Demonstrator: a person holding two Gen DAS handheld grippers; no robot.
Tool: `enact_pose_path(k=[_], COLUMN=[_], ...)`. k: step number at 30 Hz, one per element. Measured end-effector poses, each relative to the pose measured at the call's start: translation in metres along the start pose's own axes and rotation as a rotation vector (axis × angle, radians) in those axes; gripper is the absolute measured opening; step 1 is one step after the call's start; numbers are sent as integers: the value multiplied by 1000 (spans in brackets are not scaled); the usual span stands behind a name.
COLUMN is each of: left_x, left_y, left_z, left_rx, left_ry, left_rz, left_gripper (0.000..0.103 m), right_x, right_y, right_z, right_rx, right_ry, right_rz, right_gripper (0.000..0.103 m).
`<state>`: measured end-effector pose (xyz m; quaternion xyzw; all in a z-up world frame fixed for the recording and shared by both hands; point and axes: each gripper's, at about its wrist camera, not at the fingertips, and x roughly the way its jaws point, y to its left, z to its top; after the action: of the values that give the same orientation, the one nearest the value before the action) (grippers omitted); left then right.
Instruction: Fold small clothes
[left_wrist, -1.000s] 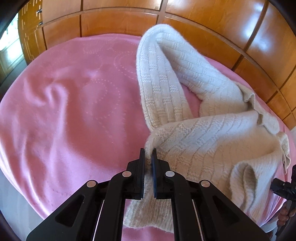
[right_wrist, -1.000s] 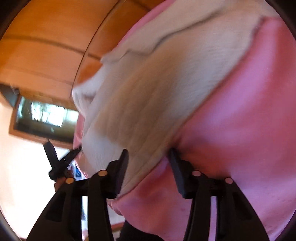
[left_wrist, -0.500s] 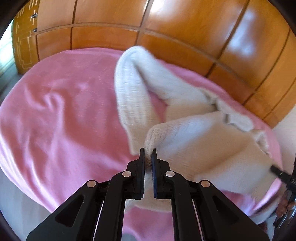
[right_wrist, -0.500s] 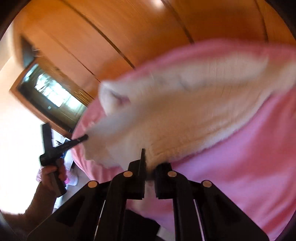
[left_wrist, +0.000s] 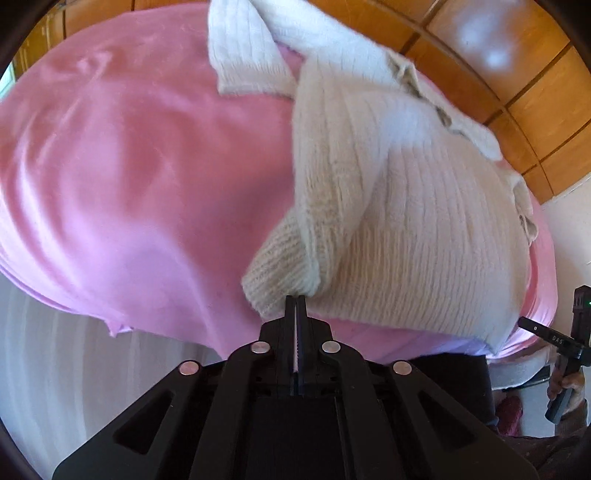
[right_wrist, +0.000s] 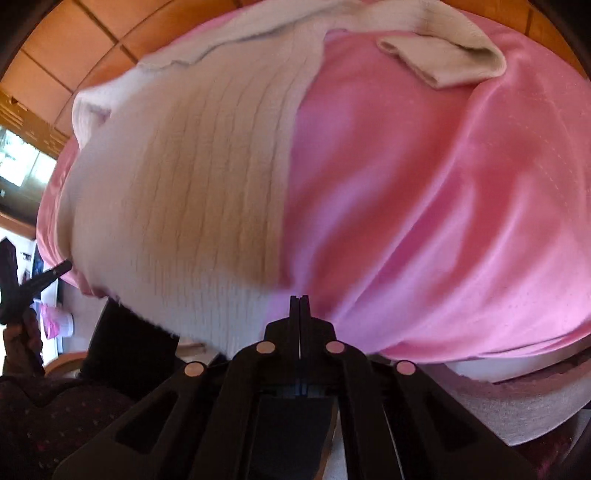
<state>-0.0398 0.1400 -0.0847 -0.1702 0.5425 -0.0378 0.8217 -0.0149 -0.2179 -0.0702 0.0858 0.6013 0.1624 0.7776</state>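
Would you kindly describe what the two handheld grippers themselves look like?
Both the left gripper and right gripper are matte black plastic, with two slim flat fingers on angular linkage arms with triangular cut-outs, pinned by four round silver rivets. No cables or sleeves are visible.

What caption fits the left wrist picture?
Left gripper shut on cream knitted sweater's cuff over pink blanket.
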Motion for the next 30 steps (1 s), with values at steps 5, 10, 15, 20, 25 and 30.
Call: enact_pose_path(k=[5, 10, 15, 20, 25, 30], left_x=[-38, -57, -31, -14, 27, 78], left_y=[19, 15, -4, 27, 96, 93], left_z=[30, 91, 152, 221, 270, 273], left_rx=[-5, -1, 43, -57, -230, -145], left_ry=[-121, -248, -267, -351, -216, -92], left_rz=[44, 62, 80, 254, 121, 50], left_gripper=[0, 0, 55, 78, 81, 26], right_x=[-46, -27, 33, 101, 133, 104], right_y=[26, 60, 105, 153, 148, 128], right_z=[48, 120, 165, 193, 212, 251], right_rx=[-122, -263, -502, -731, -785, -687], right_ry=[-244, -377, -378, -322, -278, -402], right_rz=[-97, -147, -138, -225, -263, -251], right_gripper=[63, 61, 59, 52, 6, 4])
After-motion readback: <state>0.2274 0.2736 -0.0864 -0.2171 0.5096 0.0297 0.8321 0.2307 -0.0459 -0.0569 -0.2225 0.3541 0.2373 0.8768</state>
